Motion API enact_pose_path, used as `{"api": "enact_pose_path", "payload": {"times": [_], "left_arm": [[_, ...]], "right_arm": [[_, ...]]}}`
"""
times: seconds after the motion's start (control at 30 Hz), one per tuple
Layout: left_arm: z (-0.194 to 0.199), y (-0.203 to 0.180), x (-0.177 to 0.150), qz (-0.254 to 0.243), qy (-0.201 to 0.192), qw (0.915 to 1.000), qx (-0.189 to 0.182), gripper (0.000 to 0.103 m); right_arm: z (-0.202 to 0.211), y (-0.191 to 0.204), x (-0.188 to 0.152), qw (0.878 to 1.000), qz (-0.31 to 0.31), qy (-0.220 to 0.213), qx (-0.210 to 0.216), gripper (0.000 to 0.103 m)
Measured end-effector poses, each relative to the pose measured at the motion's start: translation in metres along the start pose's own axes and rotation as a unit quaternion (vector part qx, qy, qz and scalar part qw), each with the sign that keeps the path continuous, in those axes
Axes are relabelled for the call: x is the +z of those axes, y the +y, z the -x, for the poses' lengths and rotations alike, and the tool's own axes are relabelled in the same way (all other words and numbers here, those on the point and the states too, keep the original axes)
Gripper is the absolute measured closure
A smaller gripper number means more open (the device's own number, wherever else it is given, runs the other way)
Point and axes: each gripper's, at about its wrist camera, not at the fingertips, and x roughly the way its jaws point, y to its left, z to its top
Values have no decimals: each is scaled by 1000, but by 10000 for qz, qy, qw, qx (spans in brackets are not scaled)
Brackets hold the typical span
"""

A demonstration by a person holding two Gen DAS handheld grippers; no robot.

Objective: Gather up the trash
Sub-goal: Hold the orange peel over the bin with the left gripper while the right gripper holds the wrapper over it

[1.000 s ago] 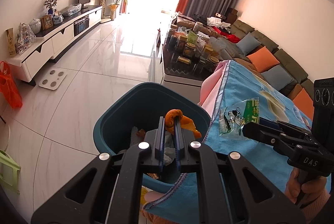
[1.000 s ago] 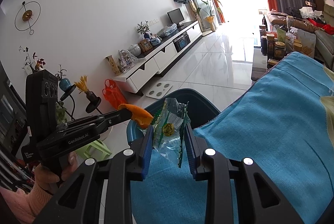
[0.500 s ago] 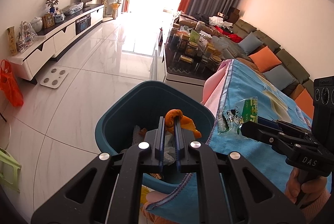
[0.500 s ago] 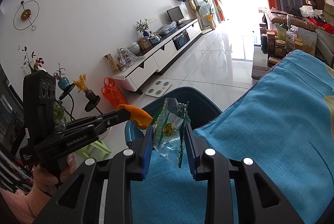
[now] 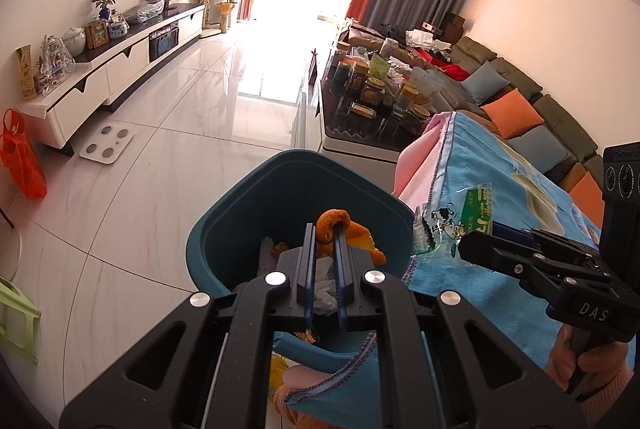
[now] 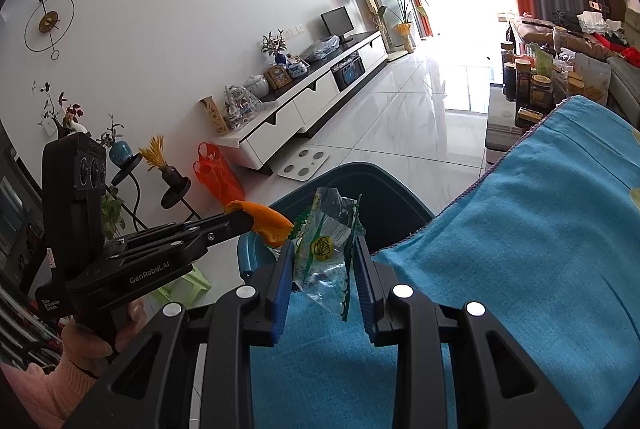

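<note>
Over teal bin (image 5: 240, 229) | left tongs (image 5: 325, 229) pinch curled peel (image 5: 340, 219)

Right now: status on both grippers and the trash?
Left gripper shut on orange peel, over bin. Right gripper shut on plastic wrapper. Path clear.

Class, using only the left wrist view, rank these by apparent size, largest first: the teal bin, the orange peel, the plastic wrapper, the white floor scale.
1. teal bin
2. plastic wrapper, white floor scale: alike; the scale lies farther away
3. orange peel
</note>
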Motion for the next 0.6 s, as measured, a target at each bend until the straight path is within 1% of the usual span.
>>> {"api": "enact_pose_path", "payload": {"times": [0.6], "left_arm": [[-13, 3, -3, 26, 69, 10000, 44, 94]], "right_arm": [[-11, 6, 5, 9999, 19, 148, -50, 75]]}}
